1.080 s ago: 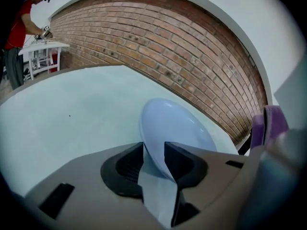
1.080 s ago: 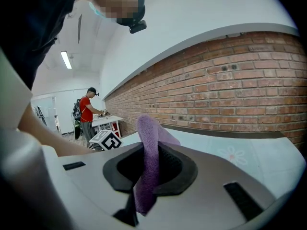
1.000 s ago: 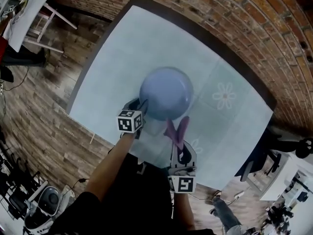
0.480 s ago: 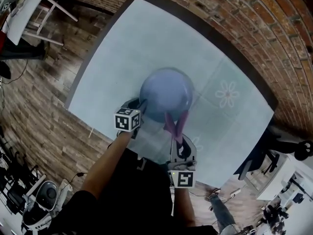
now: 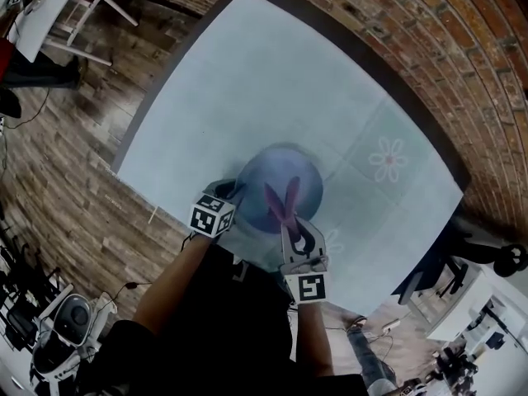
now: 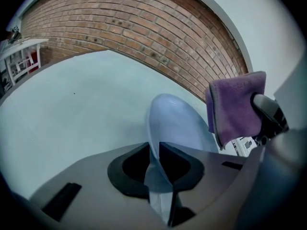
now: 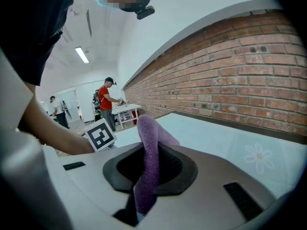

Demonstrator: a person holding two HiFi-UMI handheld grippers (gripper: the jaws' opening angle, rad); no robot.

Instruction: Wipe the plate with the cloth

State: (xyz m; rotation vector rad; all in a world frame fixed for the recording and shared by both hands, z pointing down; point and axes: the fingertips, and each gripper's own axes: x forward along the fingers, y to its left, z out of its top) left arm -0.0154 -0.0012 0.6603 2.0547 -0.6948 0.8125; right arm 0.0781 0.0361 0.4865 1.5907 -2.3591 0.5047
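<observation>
Table [image 5: 247,81] with pale cover stands against brick wall [image 5: 429,48]. Wood-plank floor [image 5: 58,163] at left. White side table [image 5: 45,11] far left.

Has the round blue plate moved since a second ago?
Yes: the plate came toward the near edge of the table, judged against the flower print.

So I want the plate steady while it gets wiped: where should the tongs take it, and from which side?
By the thin raised rim of the plate, at its near-left edge, coming in from the person's left; that probably leaves the face free for the cloth. The left tongs have just been closing with that rim between them.
</observation>
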